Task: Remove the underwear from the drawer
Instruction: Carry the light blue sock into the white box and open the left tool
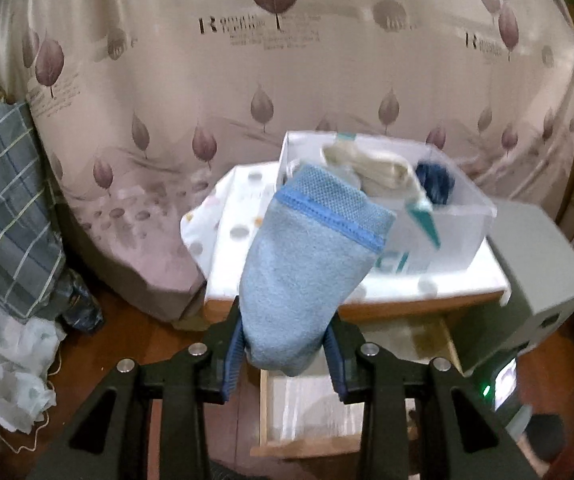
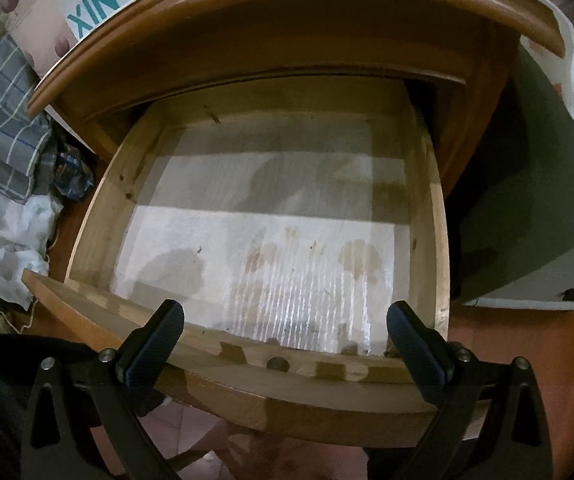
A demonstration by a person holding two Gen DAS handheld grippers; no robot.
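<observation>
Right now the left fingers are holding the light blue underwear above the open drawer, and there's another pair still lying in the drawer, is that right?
Not quite. The right wrist view shows the drawer with nothing lying in it. The rest holds: the left fingers grip the light blue underwear above it.

Leaf-print bedspread [image 1: 147, 80], plaid cloth [image 1: 3, 184]

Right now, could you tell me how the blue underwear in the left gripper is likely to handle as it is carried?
The blue underwear is probably soft and floppy: it bulges above the left gripper, clamped at its lower end. It looks light, holding its shape. The knit surface seems grippy, so slipping is unlikely.
</observation>
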